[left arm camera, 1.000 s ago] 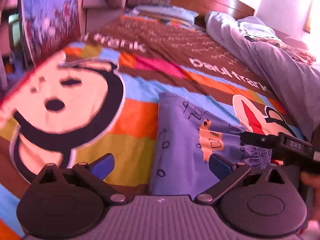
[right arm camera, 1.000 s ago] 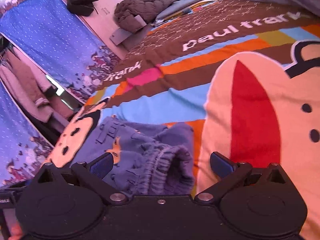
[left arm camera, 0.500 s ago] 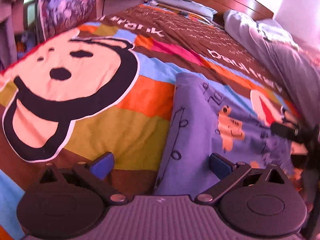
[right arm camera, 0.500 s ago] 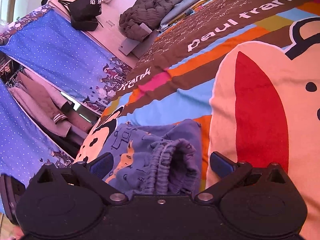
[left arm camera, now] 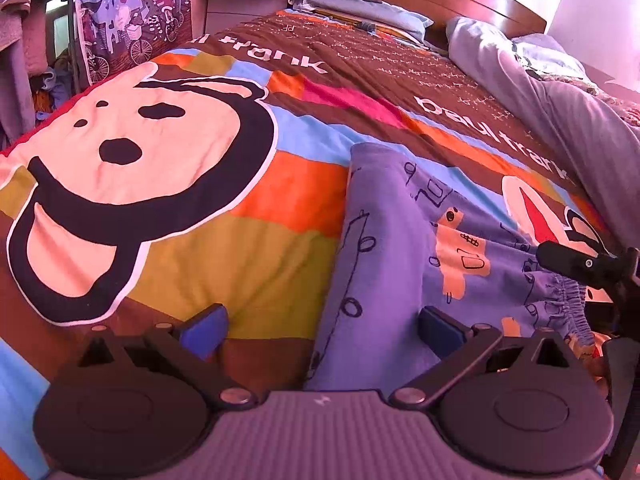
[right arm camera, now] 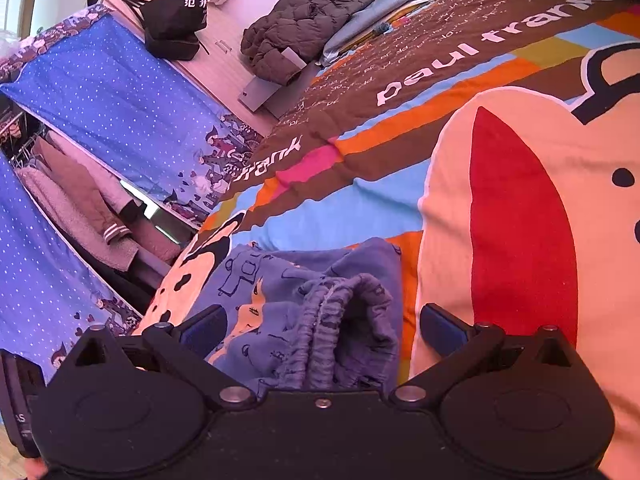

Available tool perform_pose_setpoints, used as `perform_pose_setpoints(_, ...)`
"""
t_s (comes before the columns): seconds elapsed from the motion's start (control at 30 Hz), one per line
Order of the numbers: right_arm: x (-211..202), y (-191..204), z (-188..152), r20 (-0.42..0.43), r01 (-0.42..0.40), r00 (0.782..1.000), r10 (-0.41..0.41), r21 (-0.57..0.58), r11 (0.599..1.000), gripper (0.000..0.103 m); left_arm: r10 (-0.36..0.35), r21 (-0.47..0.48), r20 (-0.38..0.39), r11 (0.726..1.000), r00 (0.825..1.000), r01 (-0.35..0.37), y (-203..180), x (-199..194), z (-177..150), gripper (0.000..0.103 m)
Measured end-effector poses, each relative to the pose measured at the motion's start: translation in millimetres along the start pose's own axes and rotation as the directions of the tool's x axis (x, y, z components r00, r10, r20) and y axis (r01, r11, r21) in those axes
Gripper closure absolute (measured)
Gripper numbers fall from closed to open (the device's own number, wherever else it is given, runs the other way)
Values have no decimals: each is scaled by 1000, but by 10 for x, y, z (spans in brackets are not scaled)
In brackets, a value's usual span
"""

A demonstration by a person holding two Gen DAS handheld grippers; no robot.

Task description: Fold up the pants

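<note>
One pair of pants lies on the bed, on a striped cartoon blanket. The pants are soft blue-purple knit with small outline drawings and orange patches, already doubled into a long strip, and the gathered elastic waistband is bunched at one end. The left gripper hangs over the strip's long edge, its two blue-padded fingers spread wide and holding nothing. The right gripper sits just above the ruffled waistband, fingers equally wide apart, nothing between them but loose cloth. One puffy quilted jacket is heaped by the headboard, and one grey duvet lies along the far side.
</note>
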State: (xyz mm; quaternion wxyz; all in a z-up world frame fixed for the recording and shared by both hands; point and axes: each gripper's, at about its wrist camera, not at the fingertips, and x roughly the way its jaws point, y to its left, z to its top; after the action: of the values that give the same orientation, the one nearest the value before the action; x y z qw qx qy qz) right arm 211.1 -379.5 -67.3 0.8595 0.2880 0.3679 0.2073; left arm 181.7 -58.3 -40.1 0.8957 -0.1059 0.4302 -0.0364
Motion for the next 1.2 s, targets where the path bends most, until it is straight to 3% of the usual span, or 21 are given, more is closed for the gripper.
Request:
perform_pose_setpoints(0.33, 4, 42, -14, -5, 29, 1000, -29, -25, 999, 3, 3, 9, -1, 1000, 1000, -3, -14, -3, -5, 0)
perform_pose_setpoints(0.43, -16, 56, -23, 8, 81, 997, -81, -33, 996, 20, -18, -9, 10, 1000, 1000, 18, 23, -27, -12, 0)
perform_pose_setpoints(0.5, -35, 11, -28, 16, 96, 995, -96, 0, 995, 44, -38, -30, 18, 999, 999, 39, 67, -42, -14, 1)
perform_pose_setpoints(0.57, -40, -70, -30, 13, 73, 997, -74, 45, 996, 55, -53, -48, 26, 997, 998, 55, 97, -53, -16, 1)
perform_pose_setpoints(0.63, -37, -84, -31, 8, 69, 998, -69, 49, 996, 59, -56, -58, 33, 997, 998, 58, 114, -63, -20, 3)
perform_pose_setpoints(0.73, -20, -52, -34, 3, 79, 997, -79, 24, 997, 64, -56, -69, 49, 996, 997, 59, 134, -91, -31, 11)
perform_pose_setpoints(0.83, -23, -44, -39, 6, 79, 997, -79, 15, 997, 68, -54, -67, 60, 996, 997, 58, 125, -113, -39, 30)
perform_pose_setpoints(0.9, -23, -24, -48, 10, 85, 996, -85, 3, 996, 70, -74, -43, 61, 996, 995, 77, 89, -118, -50, 49)
perform_pose_setpoints(1.0, -11, 29, -58, 15, 110, 994, -109, -29, 994, 71, -82, 10, 64, 997, 995, 81, -5, -127, -67, 65)
perform_pose_setpoints(1.2, 16, 190, -97, 39, 174, 985, -170, -131, 976, 73, -78, 24, 68, 997, 995, 76, -45, -139, -80, 68)
